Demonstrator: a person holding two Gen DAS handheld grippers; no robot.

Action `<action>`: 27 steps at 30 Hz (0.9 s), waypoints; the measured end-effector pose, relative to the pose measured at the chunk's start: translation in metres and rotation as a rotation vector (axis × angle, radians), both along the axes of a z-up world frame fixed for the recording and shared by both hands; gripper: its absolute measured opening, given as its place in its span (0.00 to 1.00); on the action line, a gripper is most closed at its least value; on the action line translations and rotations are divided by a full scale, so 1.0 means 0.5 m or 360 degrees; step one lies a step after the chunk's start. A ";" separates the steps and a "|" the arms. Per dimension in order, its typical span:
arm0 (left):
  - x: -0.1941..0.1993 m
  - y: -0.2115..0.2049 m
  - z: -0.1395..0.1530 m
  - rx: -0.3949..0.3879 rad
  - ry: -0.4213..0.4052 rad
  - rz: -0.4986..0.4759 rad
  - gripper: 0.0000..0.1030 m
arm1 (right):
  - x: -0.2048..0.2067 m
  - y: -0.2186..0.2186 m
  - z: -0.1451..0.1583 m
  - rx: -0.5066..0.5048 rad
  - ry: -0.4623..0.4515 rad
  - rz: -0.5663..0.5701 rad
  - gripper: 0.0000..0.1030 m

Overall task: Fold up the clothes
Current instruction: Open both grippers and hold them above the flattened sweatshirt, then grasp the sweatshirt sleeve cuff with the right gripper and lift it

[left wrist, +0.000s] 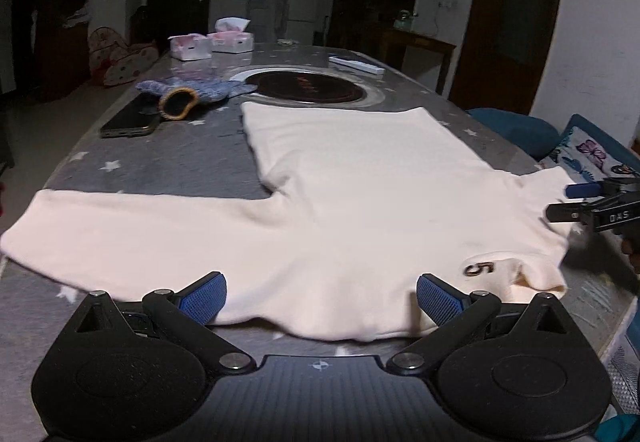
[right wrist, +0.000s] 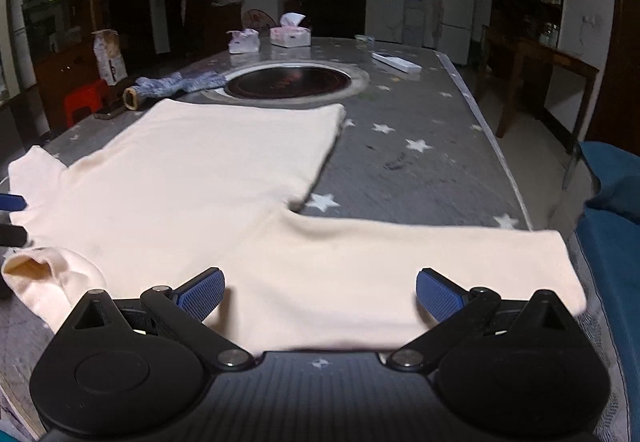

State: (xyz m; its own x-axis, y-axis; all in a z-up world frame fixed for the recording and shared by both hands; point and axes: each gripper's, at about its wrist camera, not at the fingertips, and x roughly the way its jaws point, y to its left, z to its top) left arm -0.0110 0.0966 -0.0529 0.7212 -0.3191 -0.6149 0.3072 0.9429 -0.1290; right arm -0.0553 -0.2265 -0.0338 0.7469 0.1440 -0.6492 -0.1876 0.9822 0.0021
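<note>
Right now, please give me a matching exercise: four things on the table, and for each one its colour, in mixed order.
Things:
1. shirt
2. phone
3. glove
4. tissue box

Colours:
a. blue and white knit
b. pink and white
c. cream
d. black

Pairs: 1-c, 2-d, 3-a, 4-b

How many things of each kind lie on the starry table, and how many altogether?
Cream sweater: 1
Blue knitted gloves: cannot tell how many
Phone: 1
Tissue packs: 2
White flat box: 1
Total: 5, besides the gloves
</note>
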 end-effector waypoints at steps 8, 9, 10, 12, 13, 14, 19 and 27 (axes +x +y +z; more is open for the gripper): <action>0.002 0.013 0.002 0.0057 0.0016 0.0069 1.00 | 0.004 -0.041 -0.006 0.0043 0.0019 -0.0108 0.99; 0.002 0.012 0.006 0.0059 0.0013 0.0072 1.00 | 0.004 -0.045 -0.012 0.0029 0.0030 -0.0124 0.98; 0.002 0.012 0.009 0.0061 0.0010 0.0075 1.00 | 0.003 -0.053 -0.016 0.0036 0.0036 -0.0146 0.98; 0.000 0.010 0.018 0.0059 -0.0010 0.0077 1.00 | -0.006 -0.073 -0.017 0.0077 0.0036 -0.0188 0.97; -0.001 0.009 0.023 0.0056 -0.0022 0.0075 1.00 | -0.012 -0.085 -0.015 0.0103 0.0031 -0.0210 0.96; 0.000 0.006 0.027 0.0056 -0.0031 0.0070 1.00 | -0.015 -0.095 -0.014 0.0106 0.0025 -0.0235 0.96; 0.001 -0.019 0.042 0.0063 -0.0062 0.0026 1.00 | -0.022 -0.171 -0.016 0.0196 0.0038 -0.0425 0.92; 0.000 -0.048 0.047 0.0086 -0.0079 -0.0015 1.00 | -0.013 -0.291 -0.033 0.0492 0.0070 -0.0693 0.78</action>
State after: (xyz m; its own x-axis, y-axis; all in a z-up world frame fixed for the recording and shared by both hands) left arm -0.0112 0.0725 -0.0292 0.7484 -0.2934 -0.5948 0.3208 0.9451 -0.0626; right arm -0.0620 -0.3719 -0.0501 0.7530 0.0165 -0.6578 0.2437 0.9216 0.3021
